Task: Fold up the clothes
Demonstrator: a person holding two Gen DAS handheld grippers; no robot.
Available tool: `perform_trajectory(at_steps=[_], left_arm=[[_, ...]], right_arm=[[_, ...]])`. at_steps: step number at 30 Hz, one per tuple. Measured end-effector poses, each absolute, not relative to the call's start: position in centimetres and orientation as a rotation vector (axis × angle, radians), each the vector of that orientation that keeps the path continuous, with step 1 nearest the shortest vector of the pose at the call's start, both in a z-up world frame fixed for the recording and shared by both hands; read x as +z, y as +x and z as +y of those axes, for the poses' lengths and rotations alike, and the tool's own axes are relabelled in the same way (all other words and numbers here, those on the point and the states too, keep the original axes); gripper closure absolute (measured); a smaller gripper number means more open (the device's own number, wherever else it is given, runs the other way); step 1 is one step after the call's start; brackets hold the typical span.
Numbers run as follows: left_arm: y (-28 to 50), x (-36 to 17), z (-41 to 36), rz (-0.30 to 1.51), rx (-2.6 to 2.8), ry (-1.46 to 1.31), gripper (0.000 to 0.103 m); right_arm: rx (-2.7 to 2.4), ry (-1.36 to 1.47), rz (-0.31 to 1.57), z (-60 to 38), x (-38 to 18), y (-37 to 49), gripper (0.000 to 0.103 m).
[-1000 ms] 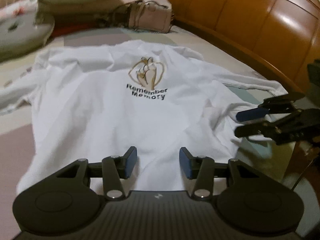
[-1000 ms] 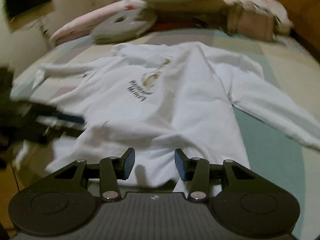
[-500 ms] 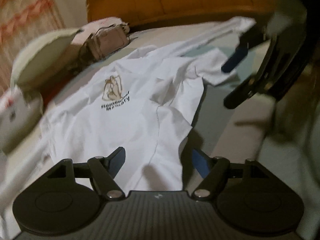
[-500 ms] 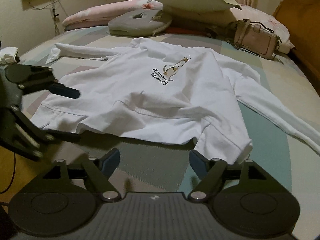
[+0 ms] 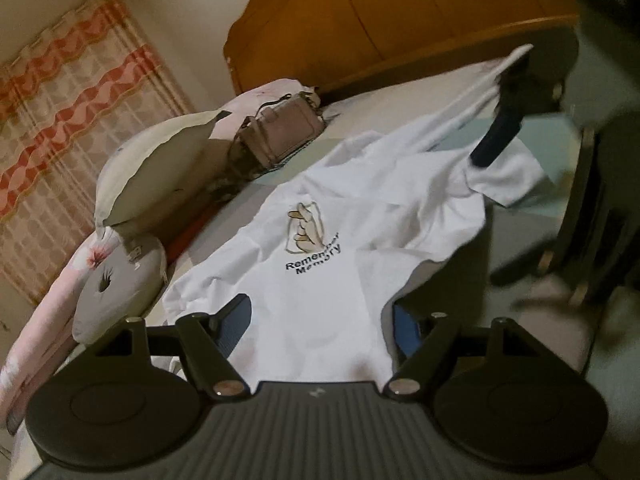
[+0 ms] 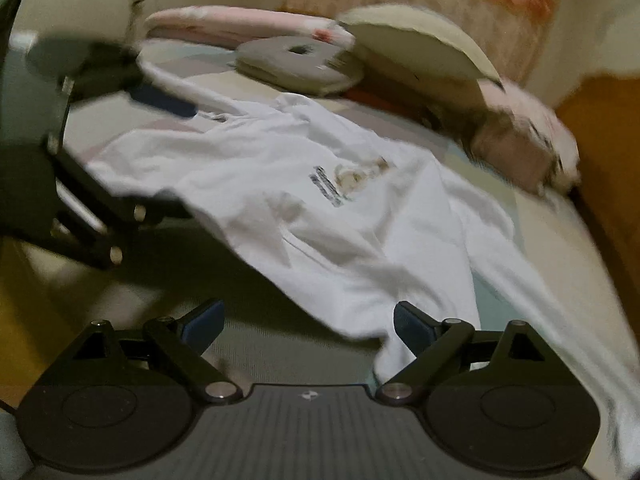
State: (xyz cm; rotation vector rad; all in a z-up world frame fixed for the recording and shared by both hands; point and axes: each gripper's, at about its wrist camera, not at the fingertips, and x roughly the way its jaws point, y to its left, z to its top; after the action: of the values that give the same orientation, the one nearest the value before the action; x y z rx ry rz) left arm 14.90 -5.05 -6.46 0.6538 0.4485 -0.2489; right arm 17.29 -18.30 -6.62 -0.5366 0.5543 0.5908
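Note:
A white long-sleeved shirt [image 5: 360, 264] with a "Remember Memory" print lies front up on the bed, sleeves spread. My left gripper [image 5: 320, 324] is open wide at the hem, with cloth lying between its fingers. My right gripper [image 6: 308, 326] is open too, low over the other hem corner [image 6: 396, 344], which sits by its right finger. The right gripper's blue pad [image 5: 496, 140] shows near the far sleeve in the left wrist view. The left gripper's blue pad [image 6: 164, 102] hangs blurred above the shirt's left side in the right wrist view.
A cream pillow [image 5: 160, 164], a grey ring cushion [image 6: 296, 64] and a pink handbag [image 5: 280, 132] sit at the head of the bed. The wooden headboard [image 5: 380, 28] runs along one side. A patterned curtain [image 5: 68, 112] hangs behind.
Both grippers have spread wider than a second ago. Both views have swung and tilted, and the left gripper now has the hem between its fingers. The shirt stays on the bed.

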Motion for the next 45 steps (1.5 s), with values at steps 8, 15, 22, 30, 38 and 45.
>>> perform_trajectory(at_steps=[8, 15, 22, 30, 38, 45], left_arm=[[15.0, -7.7, -4.3, 0.496, -0.276, 0.652, 0.028], [14.3, -10.1, -4.3, 0.541, -0.294, 0.665, 0.041], [14.2, -8.9, -3.8, 0.577, -0.373, 0.578, 0.101], [11.3, -5.5, -1.7, 0.604, -0.449, 0.578, 0.102], [8.9, -6.8, -1.3, 0.784, -0.543, 0.540, 0.101], [9.5, -5.0, 3.4, 0.800, -0.394, 0.319, 0.090]], right_arm=[[0.438, -0.866, 0.367, -14.0, -10.2, 18.4, 0.010], [0.368, -0.945, 0.360, -15.8, -11.0, 18.7, 0.038], [0.530, -0.880, 0.433, -16.0, -9.3, 17.4, 0.098], [0.708, -0.807, 0.547, -18.2, -4.4, 13.6, 0.098], [0.813, -0.649, 0.831, -20.0, -5.2, 13.8, 0.096], [0.751, -0.487, 0.807, -22.7, -3.8, 13.4, 0.071]])
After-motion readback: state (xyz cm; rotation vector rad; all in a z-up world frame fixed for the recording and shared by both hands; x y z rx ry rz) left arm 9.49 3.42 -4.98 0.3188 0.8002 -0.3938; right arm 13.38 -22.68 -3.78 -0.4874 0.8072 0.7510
